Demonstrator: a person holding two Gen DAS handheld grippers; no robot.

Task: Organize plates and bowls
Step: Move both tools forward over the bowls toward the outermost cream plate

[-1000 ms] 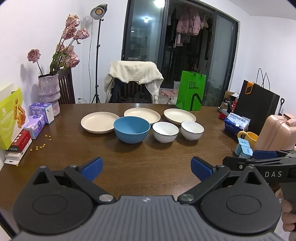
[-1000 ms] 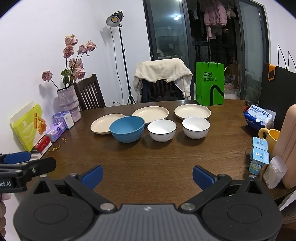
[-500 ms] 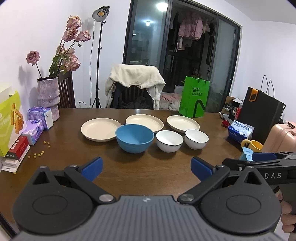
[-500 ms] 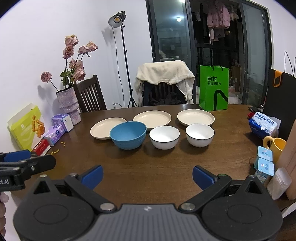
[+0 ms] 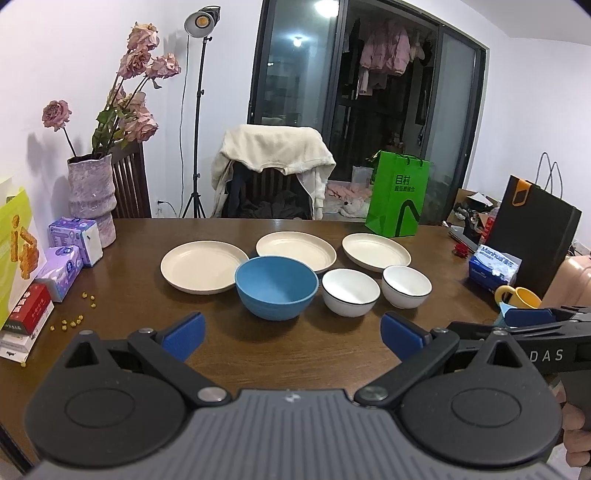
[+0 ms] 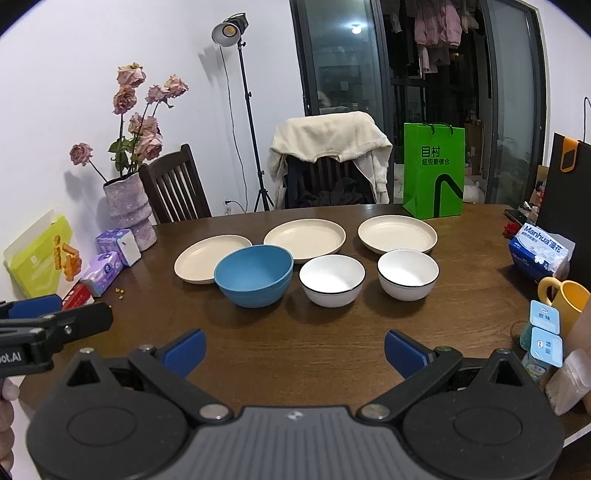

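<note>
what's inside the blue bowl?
Nothing shows inside the blue bowl: the right wrist view reaches its far inner wall and most of the floor, all bare. The near rim hides the front of the bottom.

White walls [image 5: 74,55]; dark glass doors [image 5: 369,110] — studio lamp [image 5: 202,23] lit.

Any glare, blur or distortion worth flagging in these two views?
Left wrist: sharp throughout, fisheye bends the door frame, studio lamp shines into the lens, ceiling light mirrored in the glass. Right wrist: equally sharp, dark vignette corners, soft shadows under the bowls, sheen on the table.
</note>
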